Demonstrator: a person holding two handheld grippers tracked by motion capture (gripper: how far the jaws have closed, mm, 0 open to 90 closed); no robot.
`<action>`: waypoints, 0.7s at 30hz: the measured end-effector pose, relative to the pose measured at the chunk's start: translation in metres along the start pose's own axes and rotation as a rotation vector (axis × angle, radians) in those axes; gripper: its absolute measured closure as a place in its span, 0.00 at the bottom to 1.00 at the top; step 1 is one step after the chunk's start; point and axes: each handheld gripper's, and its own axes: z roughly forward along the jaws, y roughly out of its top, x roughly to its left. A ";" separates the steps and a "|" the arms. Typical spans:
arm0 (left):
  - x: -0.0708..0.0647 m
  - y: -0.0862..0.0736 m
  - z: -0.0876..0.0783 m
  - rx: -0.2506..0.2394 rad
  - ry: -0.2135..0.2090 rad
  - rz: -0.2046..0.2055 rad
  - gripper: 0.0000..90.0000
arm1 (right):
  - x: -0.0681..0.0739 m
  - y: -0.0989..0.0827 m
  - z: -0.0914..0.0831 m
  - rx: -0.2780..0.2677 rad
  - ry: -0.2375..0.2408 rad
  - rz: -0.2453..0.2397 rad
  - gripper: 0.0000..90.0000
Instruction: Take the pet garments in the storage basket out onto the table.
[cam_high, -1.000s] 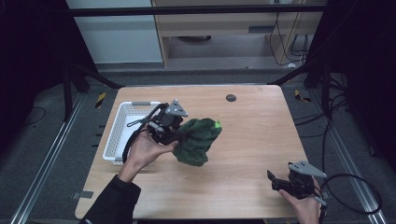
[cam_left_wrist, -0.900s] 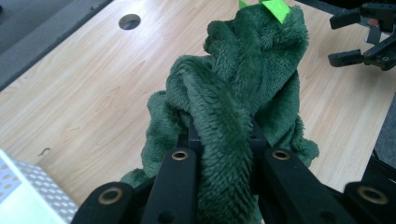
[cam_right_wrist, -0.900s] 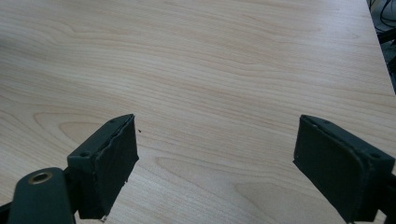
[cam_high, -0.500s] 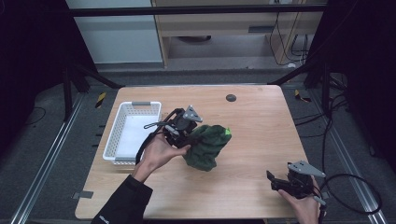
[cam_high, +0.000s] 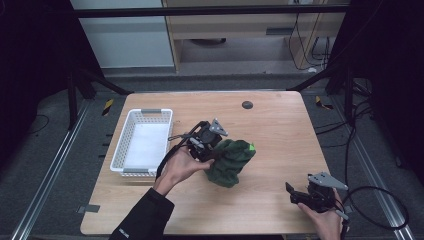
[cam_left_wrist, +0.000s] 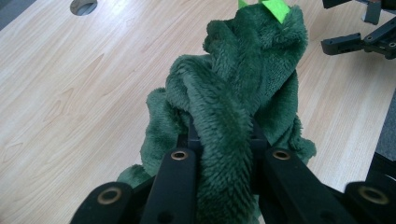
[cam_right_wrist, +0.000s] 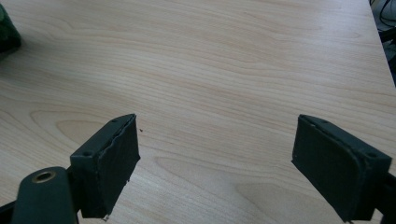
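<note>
A dark green fleecy plush cloth (cam_high: 230, 162) with a bright green tag at its top is pinched in the left gripper (cam_high: 212, 150), near the middle of the light wooden table (cam_high: 280, 130). In the left gripper view the two black jaws are pressed onto a thick fold of the plush (cam_left_wrist: 233, 116), which bulges up between them and spills out ahead; the bright green tag (cam_left_wrist: 275, 8) sits at 12 o'clock of the bundle. In the high view the lower end of the cloth appears to rest on the tabletop, though contact cannot be confirmed. The left hand (cam_high: 179, 167) is wrapped around the gripper body, at 8 o'clock from the cloth.

A white perforated plastic basket (cam_high: 131, 135) is seen at 9 o'clock from the cloth, apart from it, on the left part of the table.

The right gripper (cam_high: 300, 196) is held at the table's near right corner, at 4 o'clock from the cloth and well apart. Its jaws are spread wide in the right gripper view, with bare wood between the two dark pads (cam_right_wrist: 109, 161); nothing is gripped. A corner of the green cloth (cam_right_wrist: 7, 35) is caught at 10 o'clock of that view.

A small dark round grommet (cam_high: 247, 104) is set in the tabletop at 12 o'clock from the cloth.
</note>
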 end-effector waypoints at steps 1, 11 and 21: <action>-0.001 0.000 0.002 0.001 -0.003 0.000 0.88 | 0.000 0.000 0.000 0.000 0.000 -0.002 0.16; 0.002 -0.011 0.026 0.034 -0.032 -0.014 0.88 | 0.000 0.000 0.001 0.001 0.002 -0.005 0.16; 0.002 -0.022 0.040 0.070 -0.057 -0.003 0.86 | 0.001 -0.001 0.001 0.007 0.008 -0.003 0.16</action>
